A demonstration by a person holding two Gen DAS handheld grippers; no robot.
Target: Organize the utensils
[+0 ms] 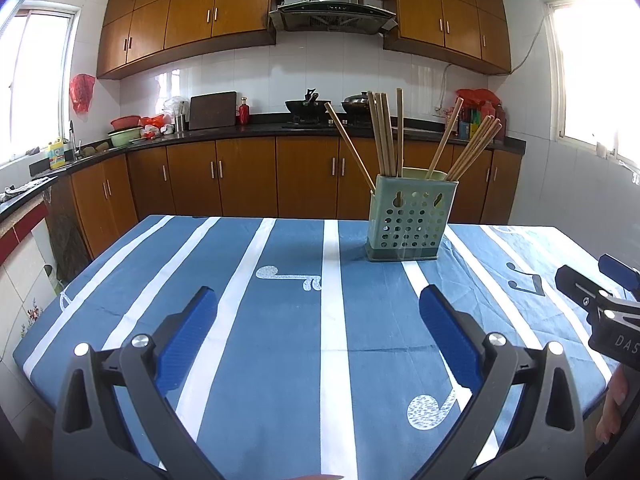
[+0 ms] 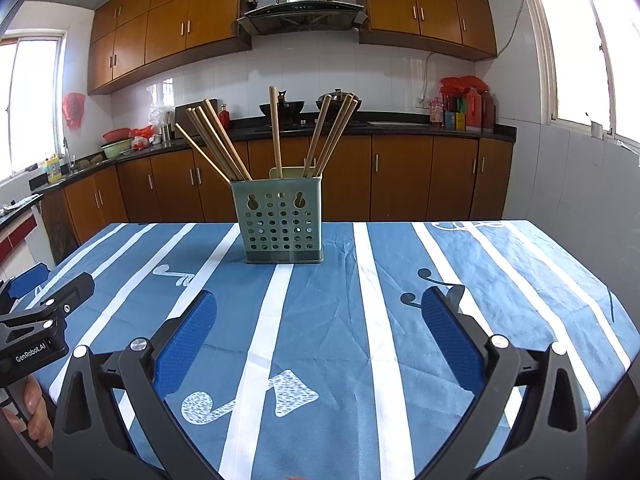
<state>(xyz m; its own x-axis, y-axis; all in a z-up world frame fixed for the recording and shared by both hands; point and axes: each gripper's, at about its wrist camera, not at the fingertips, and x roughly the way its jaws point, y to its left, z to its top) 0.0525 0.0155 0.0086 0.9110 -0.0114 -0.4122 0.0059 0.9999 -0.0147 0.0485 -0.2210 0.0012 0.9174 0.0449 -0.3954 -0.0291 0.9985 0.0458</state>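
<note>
On the far half of the blue tablecloth (image 1: 280, 320) with white stripes and music-note prints, a pale green perforated utensil holder (image 1: 409, 216) is standing upright, and a bunch of wooden chopsticks (image 1: 384, 136) is sitting inside it, fanning out in several directions above its rim. From the left wrist view the holder is lying ahead and to the right of centre; from the right wrist view it is sitting nearly straight ahead, slightly left of centre. Nothing else is lying on the cloth. Both tools are hovering over the near part of the table, well apart from the holder. The left gripper (image 1: 318, 320) is showing its blue-padded fingers (image 1: 192, 332) spread wide with nothing between them, only striped cloth showing in the gap. The right gripper (image 2: 320, 322) is likewise standing wide apart and holding nothing. Each one is appearing at the edge of the other's view, with part of a person's hand (image 2: 36, 412) wrapping around the left handle at the lower left of the right wrist view. Beyond the table, a black kitchen counter (image 1: 260, 130) is running along brown wooden cabinets, with a range hood (image 1: 332, 4) hanging above two dark woks (image 1: 308, 106) on the stove, and bright windows are glowing at both sides
</note>
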